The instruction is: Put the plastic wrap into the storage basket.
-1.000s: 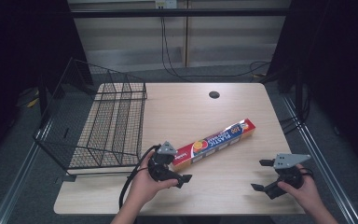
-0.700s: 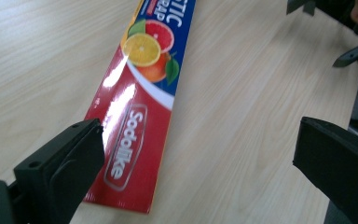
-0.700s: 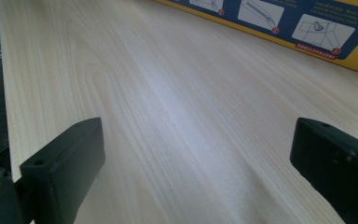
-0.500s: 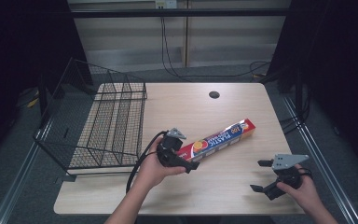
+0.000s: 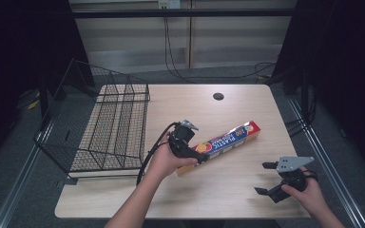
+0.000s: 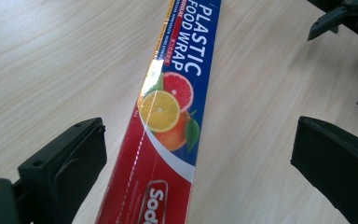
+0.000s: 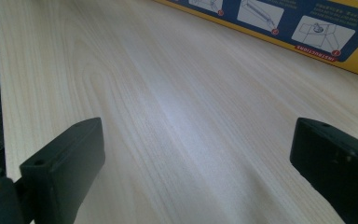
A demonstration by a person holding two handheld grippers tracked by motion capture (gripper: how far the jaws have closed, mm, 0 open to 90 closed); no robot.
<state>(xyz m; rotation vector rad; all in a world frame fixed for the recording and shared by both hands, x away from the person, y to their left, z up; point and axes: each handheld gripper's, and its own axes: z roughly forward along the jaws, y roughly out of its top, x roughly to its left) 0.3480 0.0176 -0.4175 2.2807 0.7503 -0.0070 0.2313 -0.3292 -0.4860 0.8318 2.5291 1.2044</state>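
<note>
A long red and blue plastic food wrap box [image 5: 230, 137] lies at a slant on the wooden table [image 5: 247, 104], near its middle. My left gripper [image 5: 197, 151] is over the box's near left end, open. In the left gripper view the box [image 6: 168, 107] runs up between the two wide-apart jaws of that gripper [image 6: 198, 128], and neither jaw touches it. My right gripper [image 5: 262, 178] is open near the front right of the table, apart from the box. In the right gripper view, that gripper [image 7: 196, 130] has bare wood between its jaws, and the box's yellow and blue side [image 7: 279, 18] lies beyond.
A black wire basket [image 5: 100, 128] stands on the left part of the table, overhanging its left edge. A round cable hole [image 5: 218, 96] sits near the far edge. Cables hang behind the table. The table's front edge is close to my right gripper.
My left gripper has moved away from the person and to the right, from the bare table onto the box's near end. The right gripper has stayed about where it was.
</note>
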